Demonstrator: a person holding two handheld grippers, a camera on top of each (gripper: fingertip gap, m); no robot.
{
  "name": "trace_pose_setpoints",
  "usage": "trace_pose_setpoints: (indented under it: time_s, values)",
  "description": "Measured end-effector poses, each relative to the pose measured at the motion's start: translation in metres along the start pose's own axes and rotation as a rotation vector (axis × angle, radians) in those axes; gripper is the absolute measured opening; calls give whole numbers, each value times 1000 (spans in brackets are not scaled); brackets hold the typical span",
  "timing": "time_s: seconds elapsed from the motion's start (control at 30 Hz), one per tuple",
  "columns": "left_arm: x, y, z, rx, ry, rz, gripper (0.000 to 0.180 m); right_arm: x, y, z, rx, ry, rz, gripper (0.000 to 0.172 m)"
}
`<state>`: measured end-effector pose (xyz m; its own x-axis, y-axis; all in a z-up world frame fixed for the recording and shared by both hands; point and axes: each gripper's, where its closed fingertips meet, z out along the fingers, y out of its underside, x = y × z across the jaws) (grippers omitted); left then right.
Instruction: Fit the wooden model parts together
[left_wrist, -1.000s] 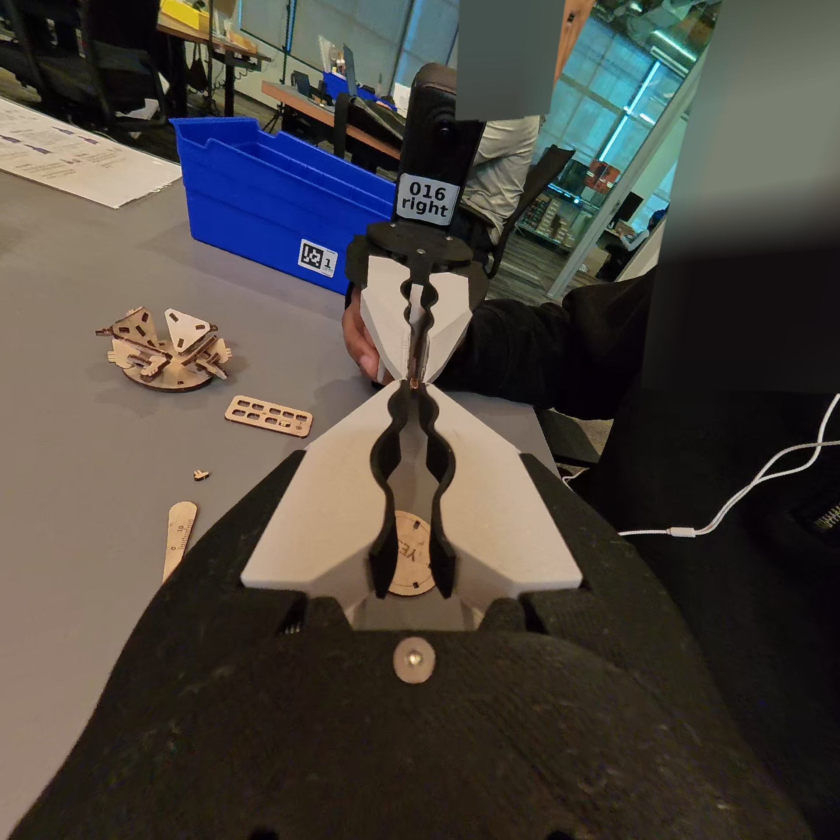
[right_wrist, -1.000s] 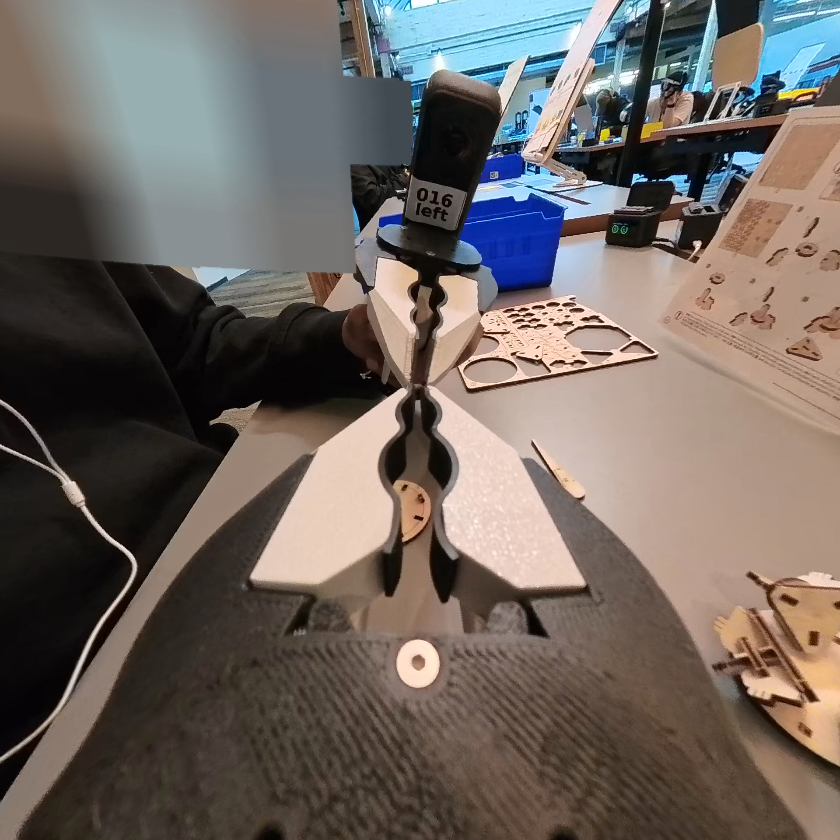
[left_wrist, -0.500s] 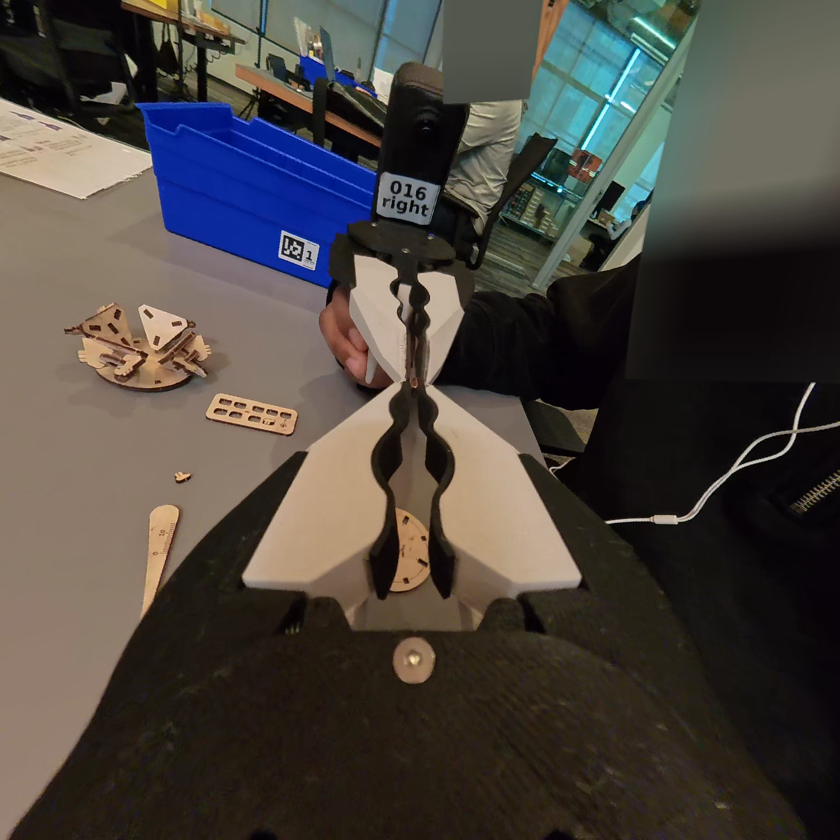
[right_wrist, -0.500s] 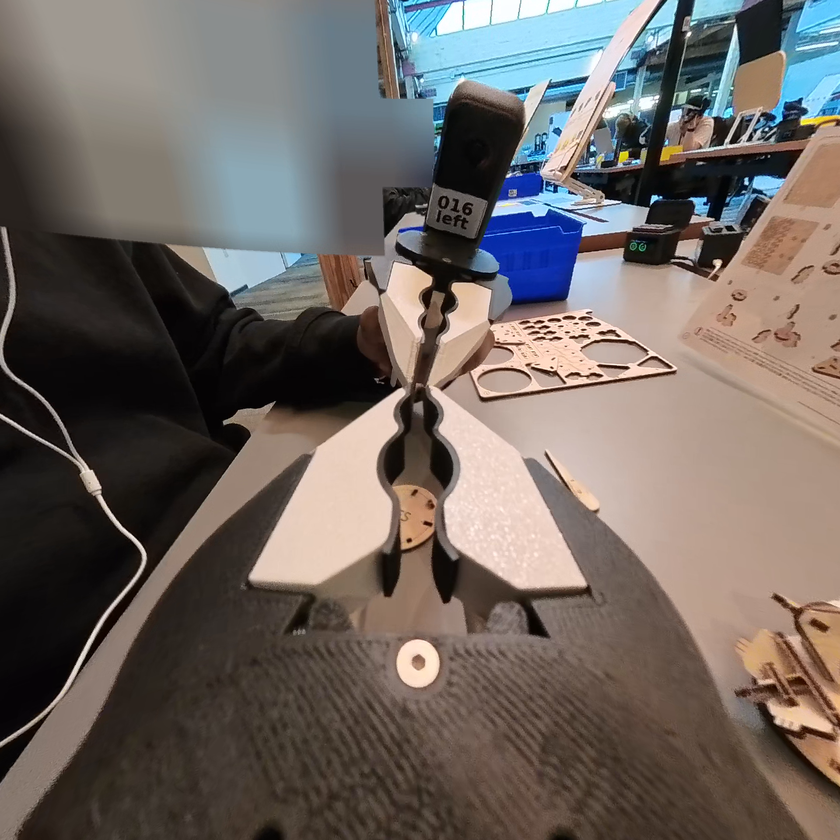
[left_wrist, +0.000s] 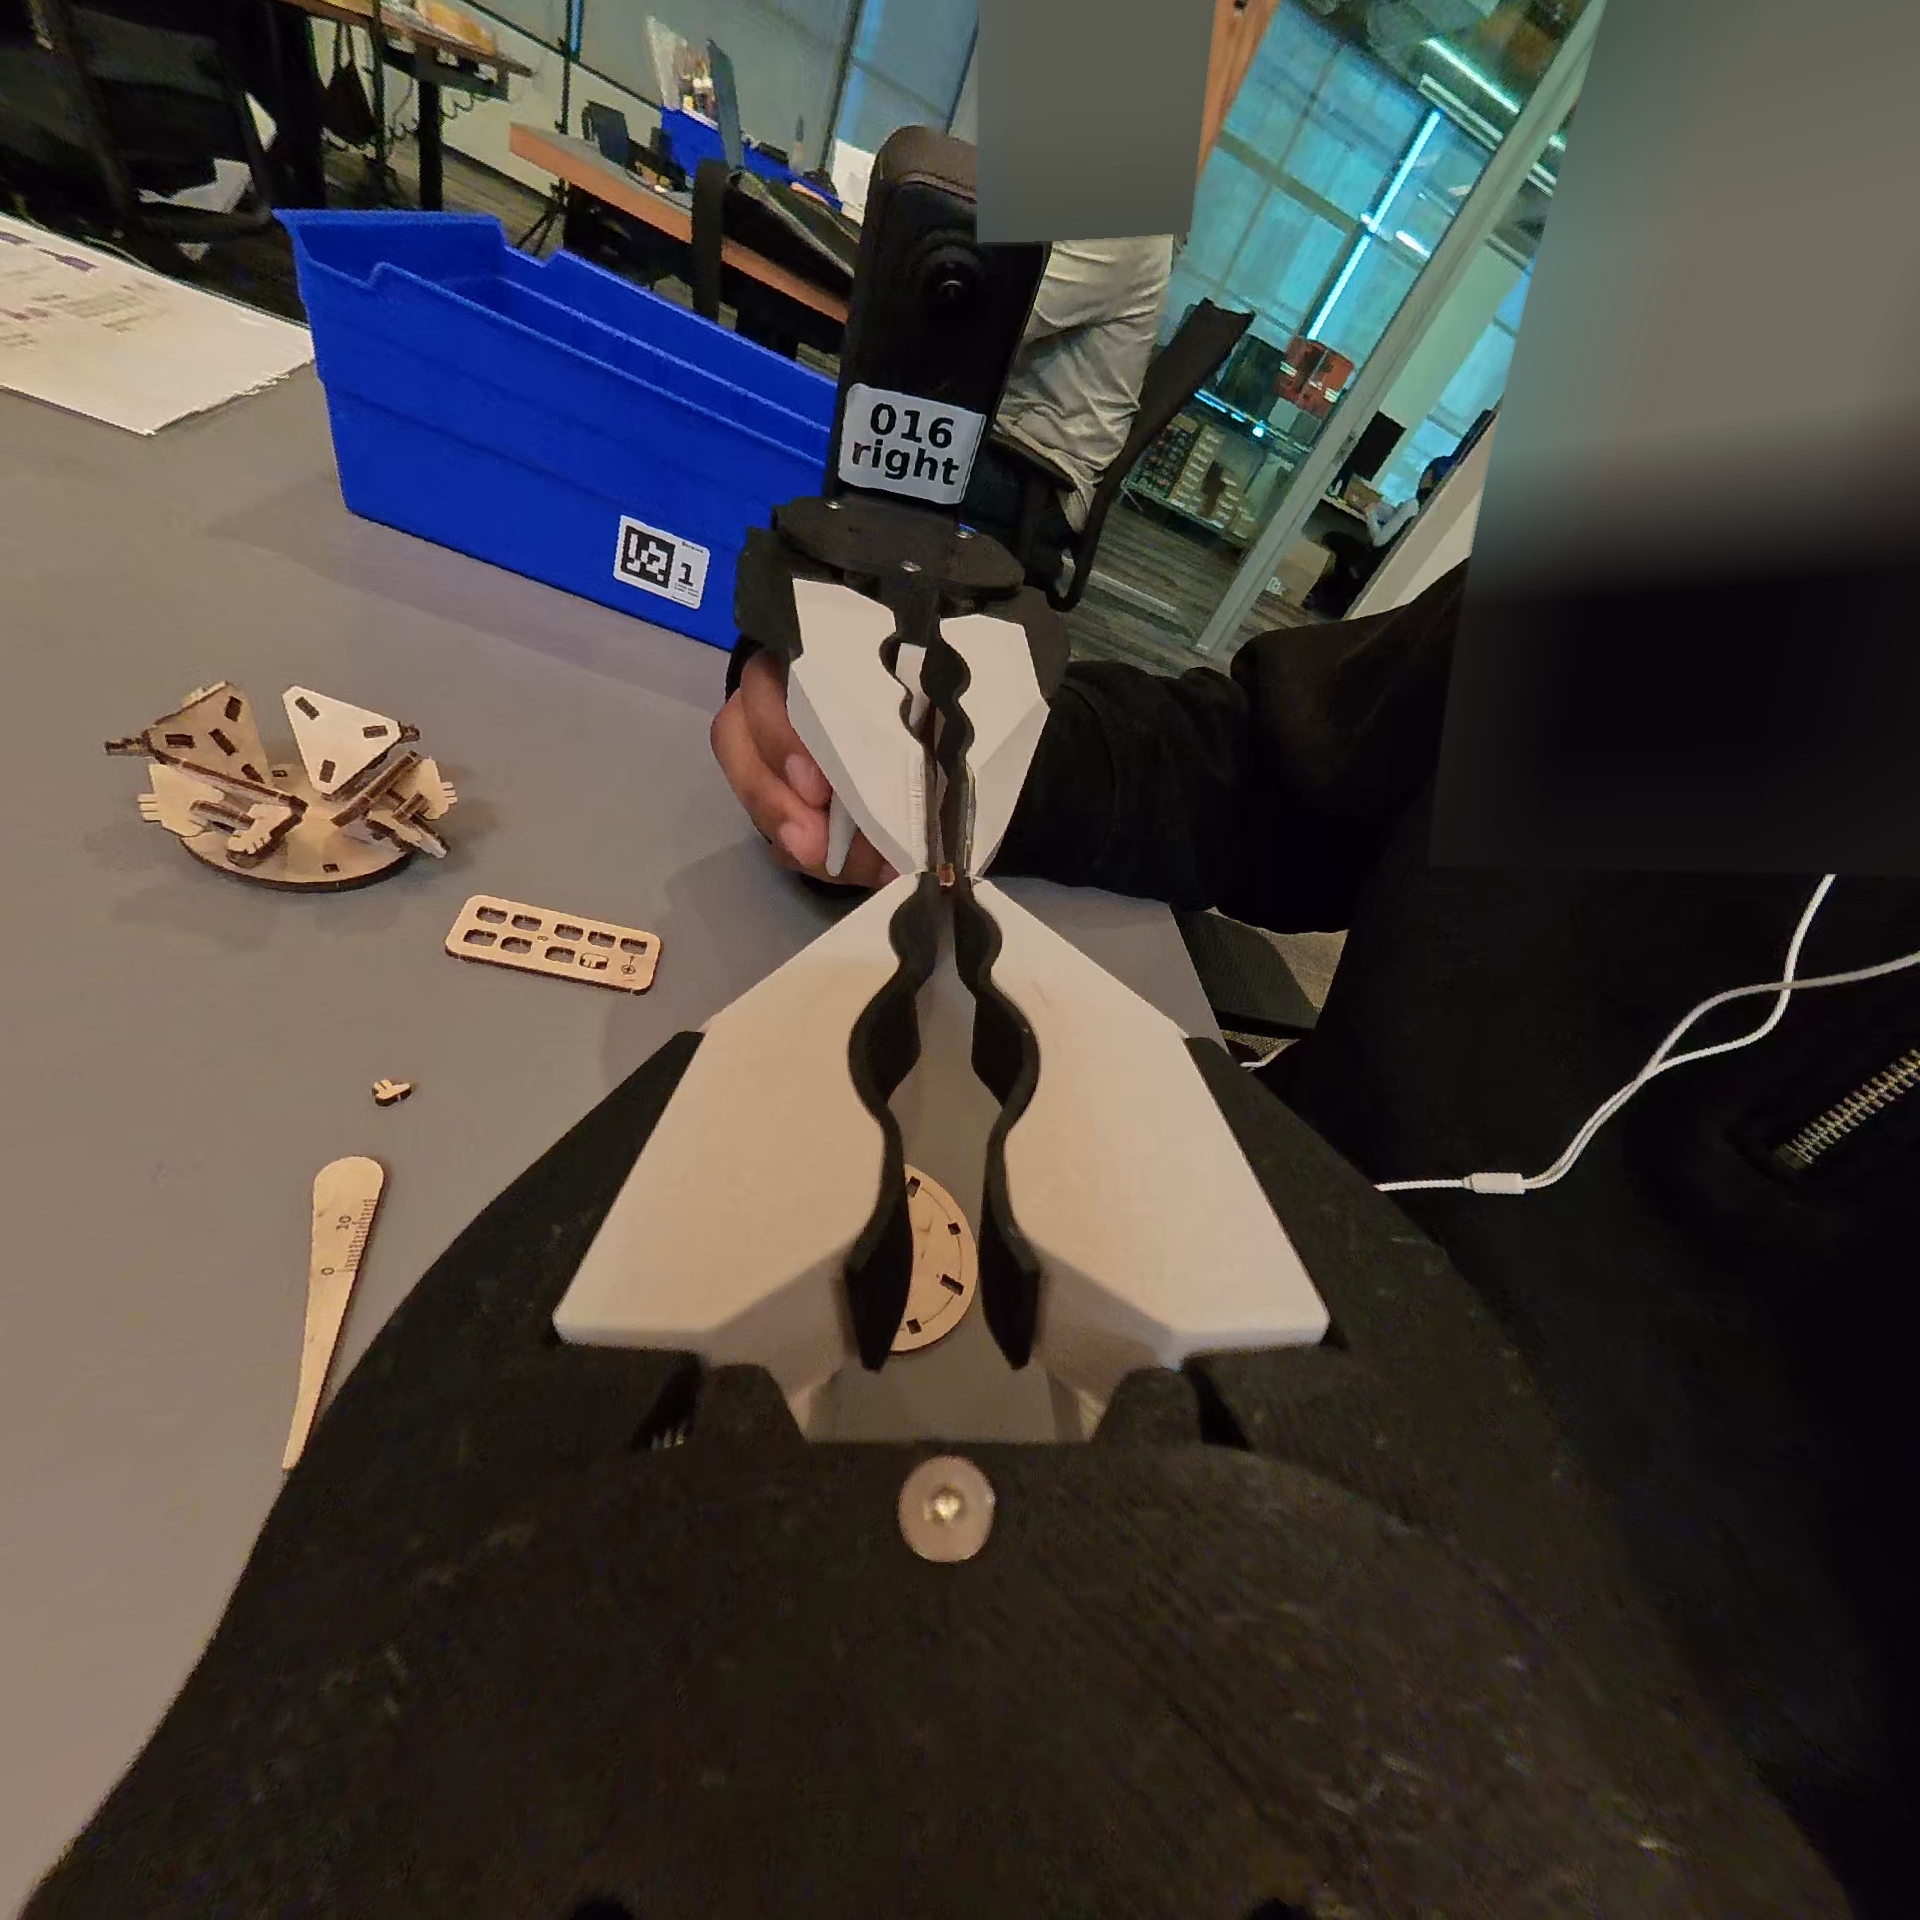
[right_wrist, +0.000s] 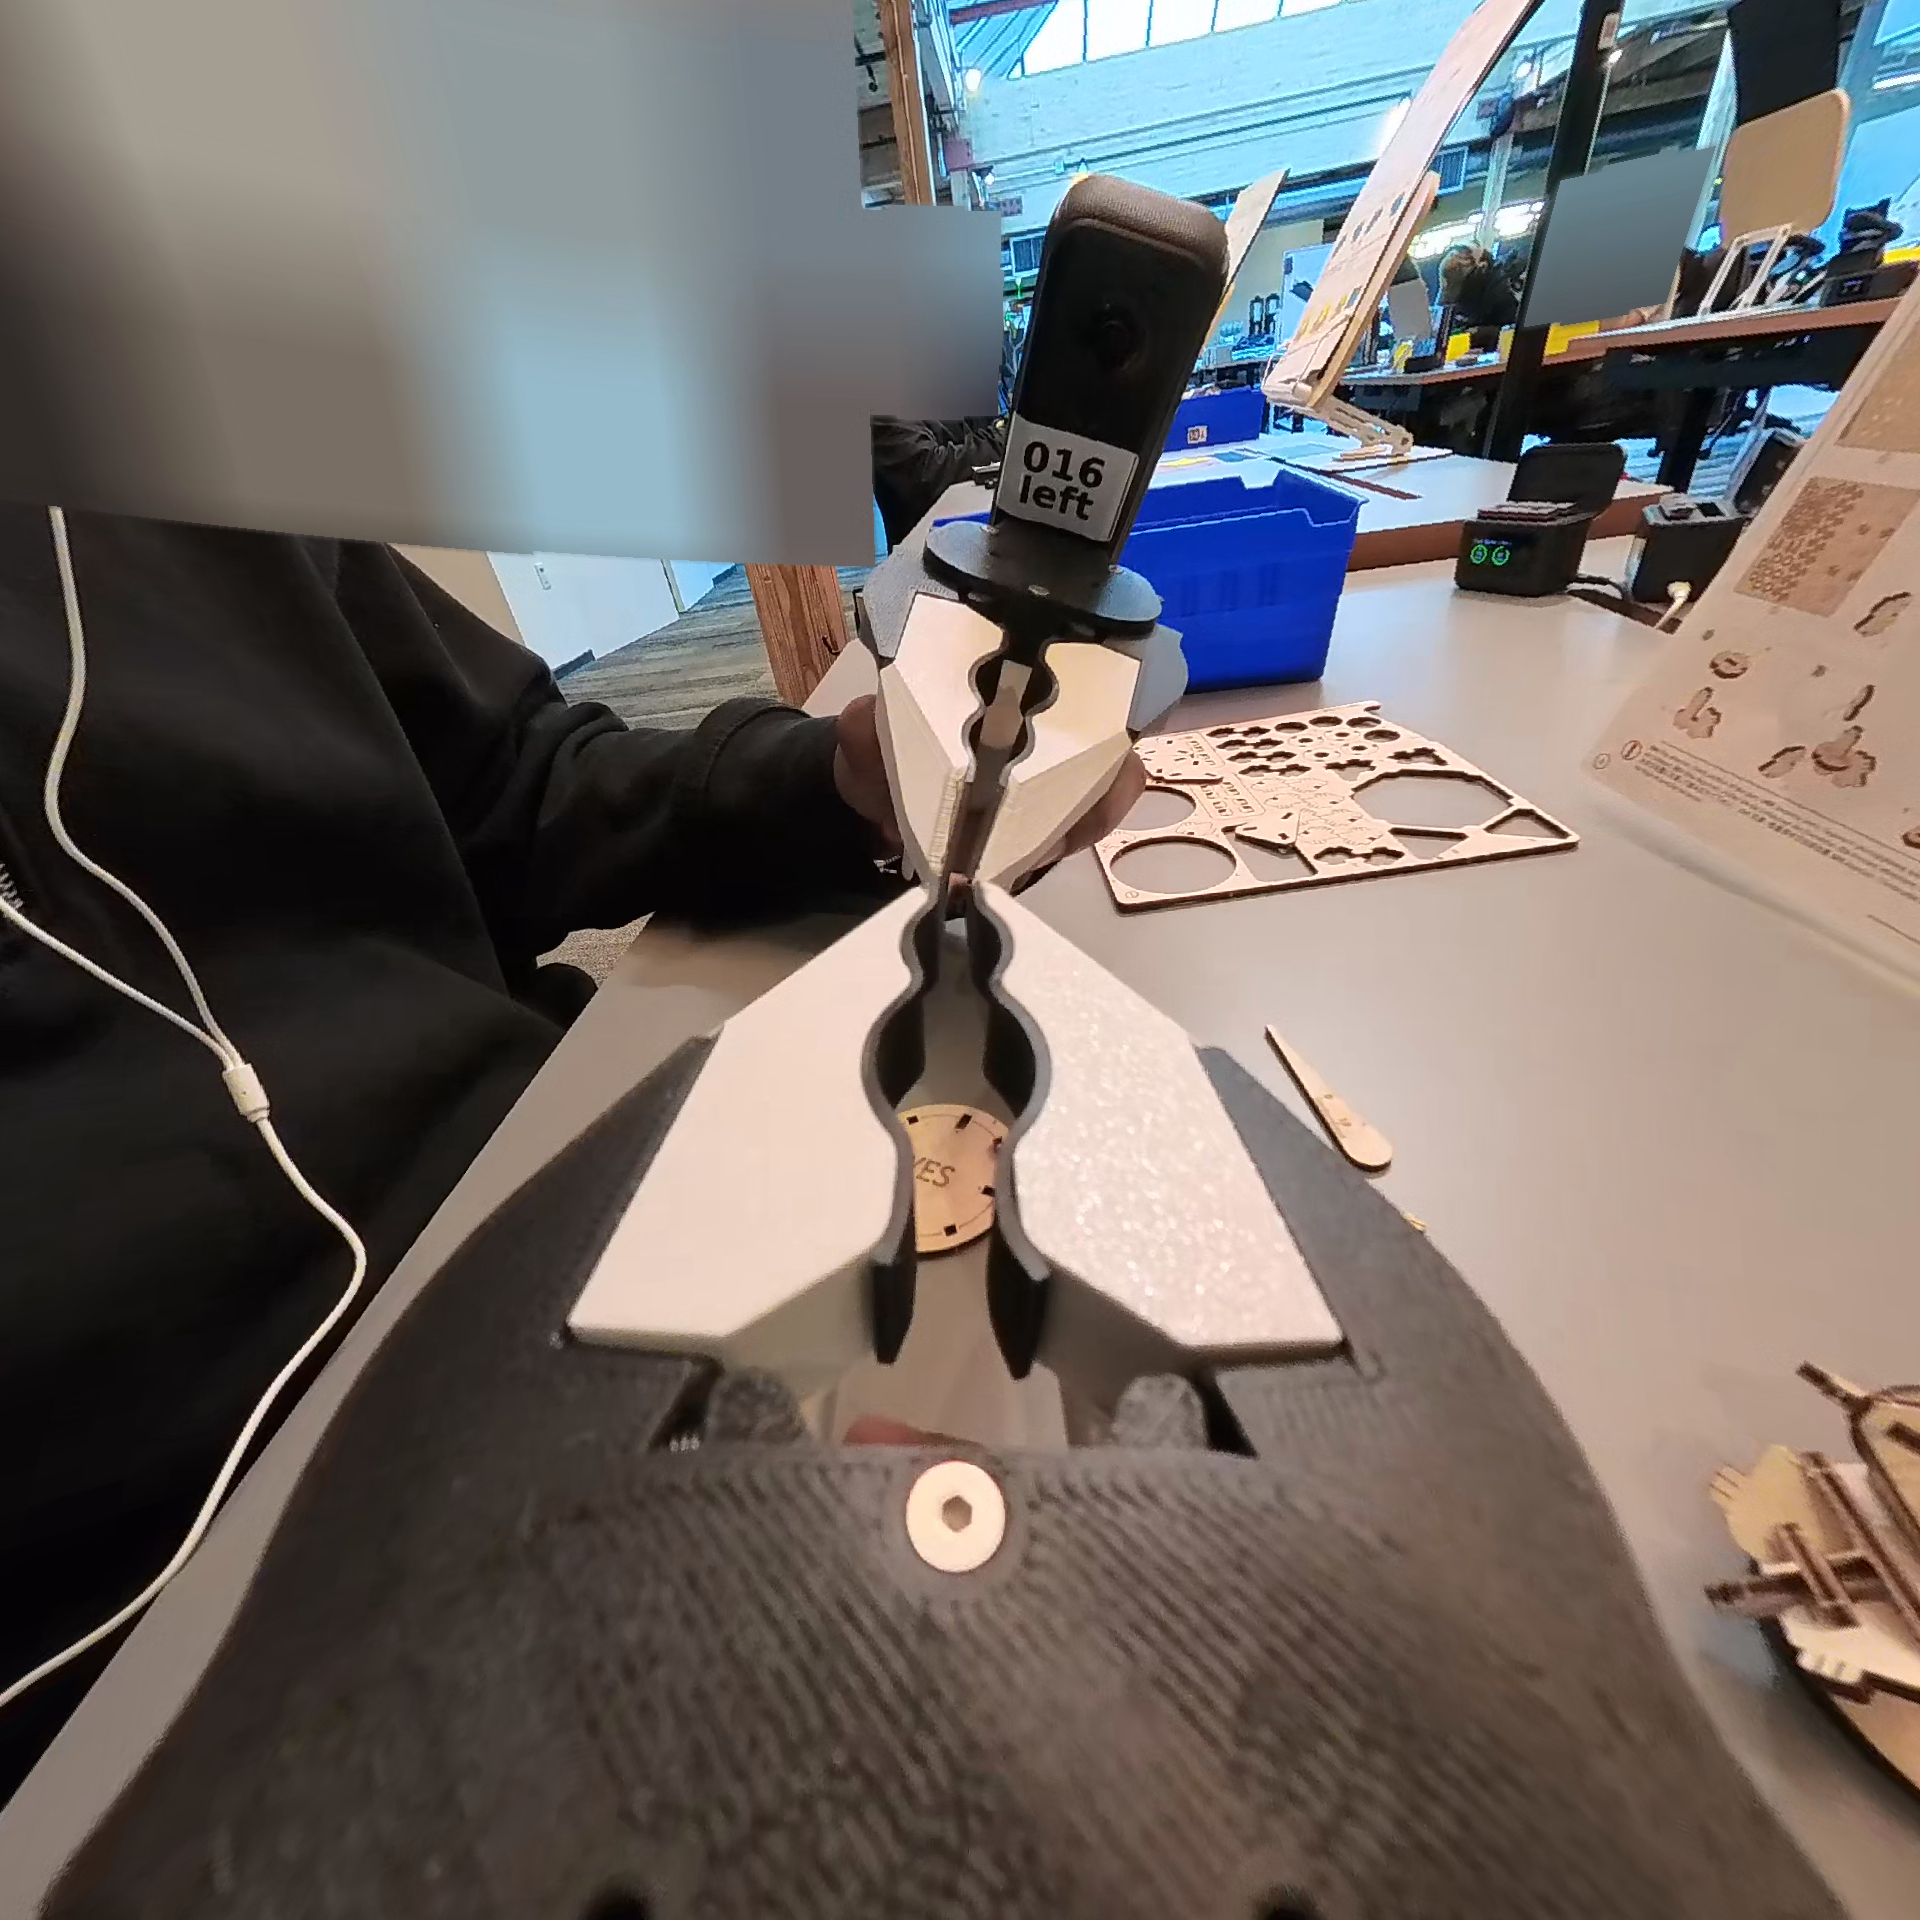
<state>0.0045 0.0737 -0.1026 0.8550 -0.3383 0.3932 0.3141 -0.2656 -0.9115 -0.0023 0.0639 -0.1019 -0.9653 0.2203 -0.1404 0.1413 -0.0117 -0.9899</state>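
Note:
My left gripper (left_wrist: 940, 891) and right gripper (right_wrist: 954, 900) are both shut and meet tip to tip above the grey table (left_wrist: 260, 1039). A tiny brown wooden piece (left_wrist: 943, 877) sits just where the tips meet. It looks pinched at the end of the right gripper's fingers, and the left gripper's tips touch it. It also shows in the right wrist view (right_wrist: 963, 884). A round wooden disc (left_wrist: 935, 1257) with small slots lies flat on the table below the grippers. In the right wrist view I see the disc (right_wrist: 951, 1184) through my finger gap.
A blue bin (left_wrist: 540, 416), a wooden assembly on a round base (left_wrist: 281, 790), a slotted wooden plate (left_wrist: 551, 943), a tiny loose piece (left_wrist: 392, 1090) and a wooden stick (left_wrist: 332, 1299) lie left. A punched wooden sheet (right_wrist: 1330, 810) and an instruction sheet (right_wrist: 1787, 675) lie right. The tips of both grippers are at nearly the same place. The wooden stick (left_wrist: 332, 1299) is about equally far from each gripper, around 15 cm.
Both grippers stay shut and tip to tip with the tiny piece between them. The pair has shifted a little over the table, and the disc below shows more fully in the right wrist view.

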Motion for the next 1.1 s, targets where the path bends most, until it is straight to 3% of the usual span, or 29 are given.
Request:
trace_pose_setpoints:
  time_s: [0.57, 0.87, 1.1]
  values:
    - [-5, -3, -1, 21, -22, -11, 0, 5, -6, -2, -10, 15, 95, 0]
    - [-13, -5, -6, 32, -80, 1, 11, 18, -22, -15, 47, 84, 174, 0]
    - [-27, 10, -9, -74, -206, 66, 18, 24, -12, -13, -13, 99, 254, 0]
